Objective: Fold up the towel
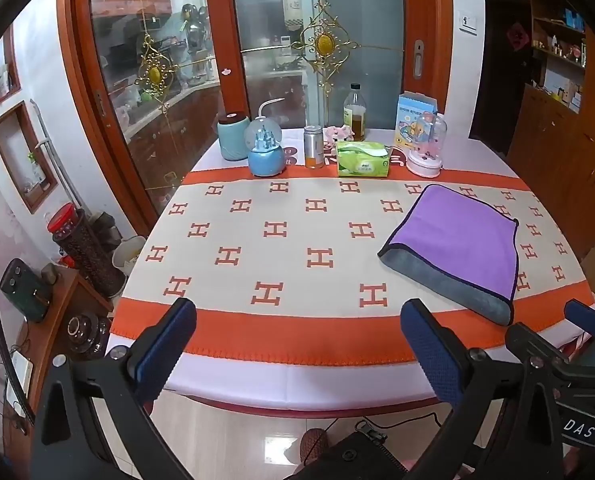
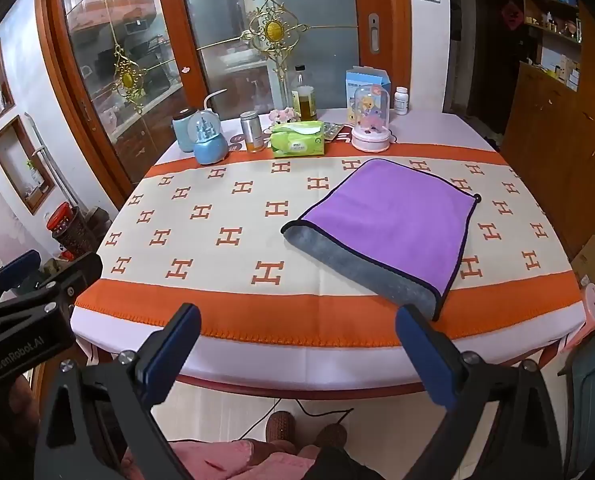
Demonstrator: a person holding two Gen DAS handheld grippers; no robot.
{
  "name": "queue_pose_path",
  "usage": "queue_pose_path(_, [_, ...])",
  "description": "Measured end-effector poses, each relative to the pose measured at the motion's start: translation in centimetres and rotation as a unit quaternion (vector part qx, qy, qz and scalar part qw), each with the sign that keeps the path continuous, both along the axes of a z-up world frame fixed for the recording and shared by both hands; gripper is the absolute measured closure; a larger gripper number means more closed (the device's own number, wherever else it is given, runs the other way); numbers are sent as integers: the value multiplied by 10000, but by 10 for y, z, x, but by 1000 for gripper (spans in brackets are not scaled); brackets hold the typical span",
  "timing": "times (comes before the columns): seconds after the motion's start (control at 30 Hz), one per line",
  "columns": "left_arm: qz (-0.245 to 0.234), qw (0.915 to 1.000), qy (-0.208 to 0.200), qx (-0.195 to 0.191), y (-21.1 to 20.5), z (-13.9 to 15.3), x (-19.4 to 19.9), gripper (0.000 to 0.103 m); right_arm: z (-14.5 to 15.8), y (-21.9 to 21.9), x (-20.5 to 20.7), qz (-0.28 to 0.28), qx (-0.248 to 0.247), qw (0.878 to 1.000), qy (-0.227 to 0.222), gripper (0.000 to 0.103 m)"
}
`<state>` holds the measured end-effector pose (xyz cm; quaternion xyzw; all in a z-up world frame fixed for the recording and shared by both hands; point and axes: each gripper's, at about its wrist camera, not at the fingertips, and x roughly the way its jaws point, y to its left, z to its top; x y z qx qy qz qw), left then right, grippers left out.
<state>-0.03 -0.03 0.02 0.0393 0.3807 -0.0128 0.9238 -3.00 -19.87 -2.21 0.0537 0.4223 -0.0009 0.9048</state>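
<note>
A purple towel (image 1: 459,238) with a grey underside and dark trim lies folded flat on the right part of the table; it also shows in the right wrist view (image 2: 393,216). Its grey folded edge faces the front. My left gripper (image 1: 297,344) is open and empty, held off the table's front edge, left of the towel. My right gripper (image 2: 297,352) is open and empty, also off the front edge, with its right finger just below the towel's near corner. The right gripper shows at the lower right of the left wrist view (image 1: 557,340), and the left gripper at the left of the right wrist view (image 2: 33,280).
The table wears an orange and cream cloth (image 2: 217,240) with H marks. Along its back stand a blue snow globe (image 2: 211,140), a silver can (image 2: 252,132), a green tissue pack (image 2: 297,140), an oil bottle (image 2: 304,96), a domed figurine (image 2: 371,124) and a box. A wooden cabinet (image 2: 557,140) is at right.
</note>
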Motion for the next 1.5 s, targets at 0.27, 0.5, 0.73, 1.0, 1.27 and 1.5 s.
queue_pose_path(0.27, [-14,10000,12,-61,0,1,-1,2,1,0,5,-20,-16,10000,-17,5])
queue_pose_path(0.5, [-59,9999,47,-76,4,7,3,2,0,2,7,-5,-24,10000,4,5])
queue_pose_path(0.73, [-37,10000,32,-84,5,3,4,2,0,4,8,4,-28,10000,2,5])
queue_pose_path(1.0, [-37,9999,39,-99,6,-1,5,2,-1,8,9,4,-40,10000,3,5])
queue_pose_path(1.27, [-31,9999,50,-101,5,-2,5,2,0,11,10,6,-50,10000,5,5])
queue_pose_path(1.5, [-29,9999,70,-116,10,-7,6,2,0,15,12,3,-61,10000,3,5])
